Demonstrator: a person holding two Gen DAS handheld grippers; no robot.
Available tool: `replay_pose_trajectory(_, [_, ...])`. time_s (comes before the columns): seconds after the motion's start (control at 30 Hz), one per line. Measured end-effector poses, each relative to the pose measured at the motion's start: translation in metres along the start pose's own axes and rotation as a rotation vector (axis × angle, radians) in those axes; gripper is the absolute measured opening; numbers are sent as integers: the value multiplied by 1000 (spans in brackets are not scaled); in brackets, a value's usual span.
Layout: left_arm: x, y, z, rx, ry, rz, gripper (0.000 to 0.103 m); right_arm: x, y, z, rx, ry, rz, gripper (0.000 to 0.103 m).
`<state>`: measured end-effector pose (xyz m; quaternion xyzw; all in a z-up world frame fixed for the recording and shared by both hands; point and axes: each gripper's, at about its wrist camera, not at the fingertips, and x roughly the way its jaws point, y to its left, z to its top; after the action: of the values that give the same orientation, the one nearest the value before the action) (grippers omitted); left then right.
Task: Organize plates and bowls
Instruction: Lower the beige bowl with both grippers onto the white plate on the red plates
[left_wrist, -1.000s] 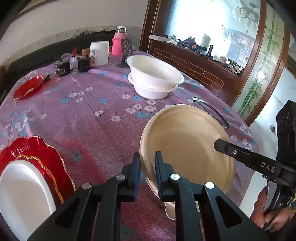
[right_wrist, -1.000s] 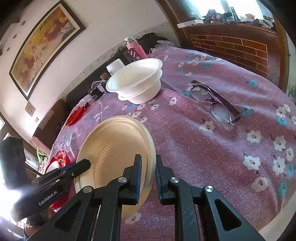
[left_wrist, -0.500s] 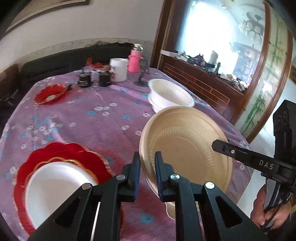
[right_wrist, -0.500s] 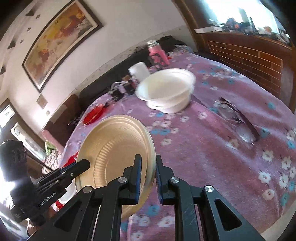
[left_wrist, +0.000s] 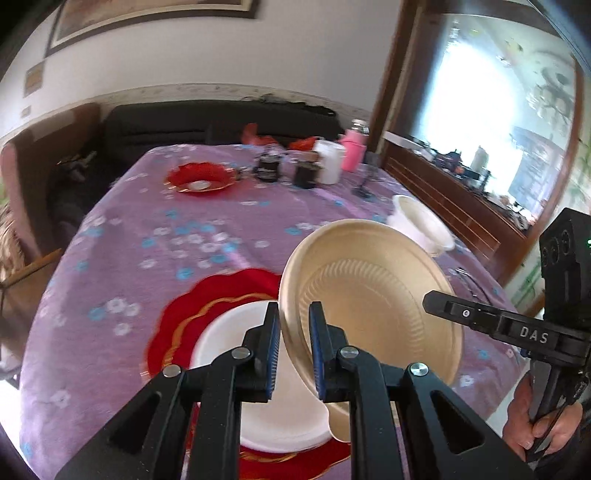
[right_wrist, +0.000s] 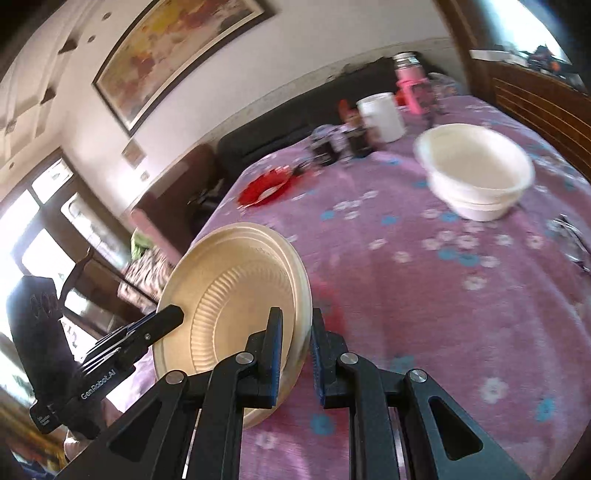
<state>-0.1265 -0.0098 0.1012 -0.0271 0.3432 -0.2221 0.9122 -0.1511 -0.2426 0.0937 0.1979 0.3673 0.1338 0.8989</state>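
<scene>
Beige plate (left_wrist: 373, 306) is tilted above the purple table (left_wrist: 122, 258), and we clamp its opposite rims with left gripper (left_wrist: 293, 350) and right gripper (right_wrist: 297, 350). It partly hides the white plate (left_wrist: 229, 332) beneath; the stacked bowls (right_wrist: 476, 177) look blurred.

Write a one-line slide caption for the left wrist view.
Both grippers' fingers pinch a tan paper plate above a white plate on a red scalloped plate.
</scene>
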Motion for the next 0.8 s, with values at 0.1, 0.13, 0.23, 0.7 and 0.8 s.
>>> replay_pose_trajectory(0.1, [-2,21,-6,-33,10,30,15,19,17,-2,-30,35,12,15])
replay_pose_trajectory(0.13, [-2,27,-8,-43,15,38,15,25,20,-3,-33,47,16,15])
replay_pose_trajectory(0.23, [-2,40,-14,-60,25,54,15,39,27,-7,-38,82,21,15])
replay_pose_trajectory(0.7, [7,53,-23,-85,60,65,15,61,28,-17,-32,146,1,15])
replay_pose_trajectory(0.8, [8,52,-22,-85,61,64,15,60,27,-17,-28,147,-2,16])
